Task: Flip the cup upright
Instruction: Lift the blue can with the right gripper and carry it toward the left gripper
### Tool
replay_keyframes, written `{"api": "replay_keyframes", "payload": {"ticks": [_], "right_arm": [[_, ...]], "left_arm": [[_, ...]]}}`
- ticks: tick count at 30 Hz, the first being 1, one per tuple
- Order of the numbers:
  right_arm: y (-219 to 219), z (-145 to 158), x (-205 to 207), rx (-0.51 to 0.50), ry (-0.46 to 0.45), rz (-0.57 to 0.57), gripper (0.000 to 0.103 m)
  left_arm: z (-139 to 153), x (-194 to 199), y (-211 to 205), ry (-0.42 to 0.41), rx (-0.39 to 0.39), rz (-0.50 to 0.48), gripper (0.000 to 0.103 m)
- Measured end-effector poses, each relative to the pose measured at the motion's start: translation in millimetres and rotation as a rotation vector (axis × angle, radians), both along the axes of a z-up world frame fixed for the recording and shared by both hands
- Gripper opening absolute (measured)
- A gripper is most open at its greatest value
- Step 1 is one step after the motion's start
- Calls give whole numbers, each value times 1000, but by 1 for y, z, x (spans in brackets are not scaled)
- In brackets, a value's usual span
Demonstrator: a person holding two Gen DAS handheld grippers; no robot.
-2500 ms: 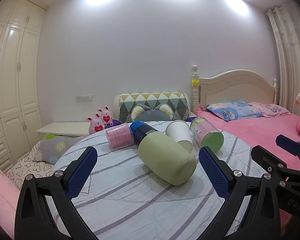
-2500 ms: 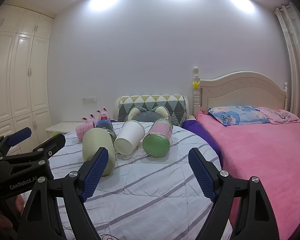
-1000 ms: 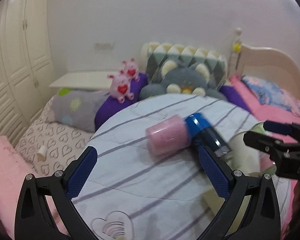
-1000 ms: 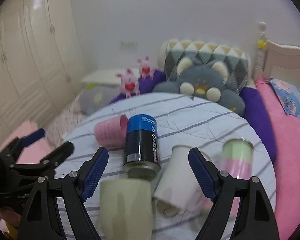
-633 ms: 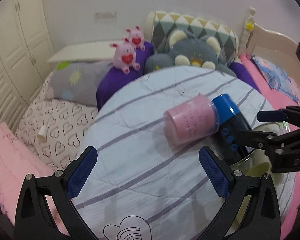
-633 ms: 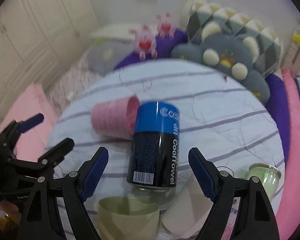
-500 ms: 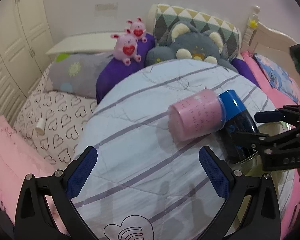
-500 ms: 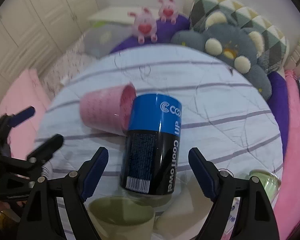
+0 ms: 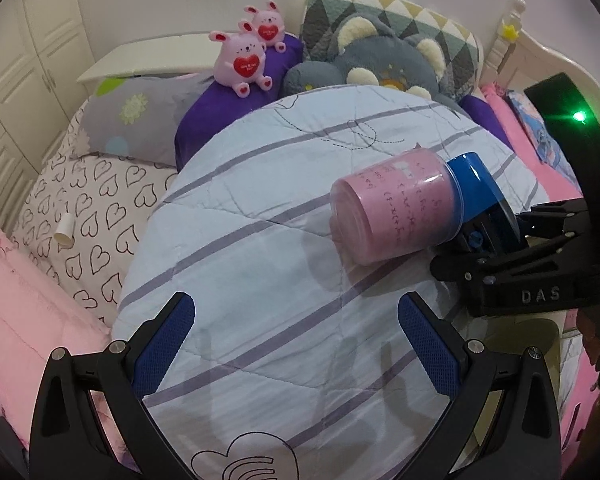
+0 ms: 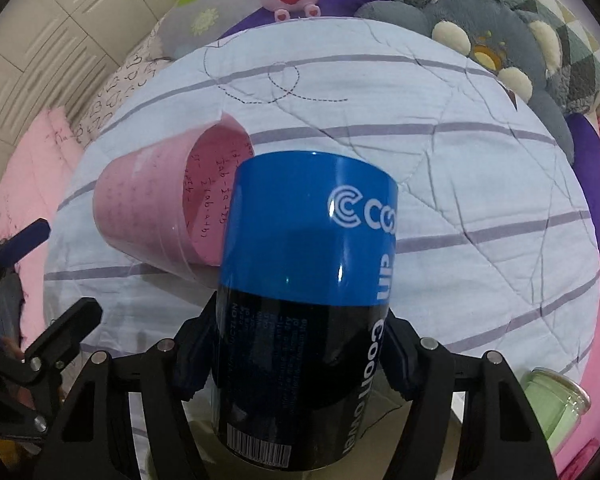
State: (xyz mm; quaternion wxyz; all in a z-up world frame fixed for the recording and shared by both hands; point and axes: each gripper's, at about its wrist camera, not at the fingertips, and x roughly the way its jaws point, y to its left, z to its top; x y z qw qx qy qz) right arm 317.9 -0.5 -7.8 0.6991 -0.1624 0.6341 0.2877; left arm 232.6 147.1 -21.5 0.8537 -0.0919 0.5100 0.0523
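my right gripper (image 10: 300, 354) is clamping its fingers (image 10: 192, 364) on the blue and black cup (image 10: 306, 280), lying beside the pink cup (image 9: 396, 212) on the surface (image 9: 260, 264); my left gripper (image 9: 296, 344) is hanging wide open, touching nothing.

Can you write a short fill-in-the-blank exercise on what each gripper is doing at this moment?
1. The right gripper is shut on the ____ and black glossy cup.
2. The left gripper is ____ and holds nothing.
3. The pink translucent plastic cup lies on its ____ on the striped quilt.
4. Two pink plush ____ sit beyond the quilt.

Missing words: blue; open; side; rabbits
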Motion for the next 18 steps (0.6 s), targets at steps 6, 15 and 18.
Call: {"api": "replay_keyframes", "payload": {"ticks": [6, 15, 18], "right_arm": [[-4, 0, -3, 16, 18, -10, 69], [-14, 24, -7, 66, -2, -48, 69], [-21, 41, -13, 75, -41, -56, 69]], "left_arm": [[1, 0, 0, 2, -12, 0, 103], [11, -2, -8, -23, -15, -4, 103], [24, -7, -14, -54, -8, -13, 103]]}}
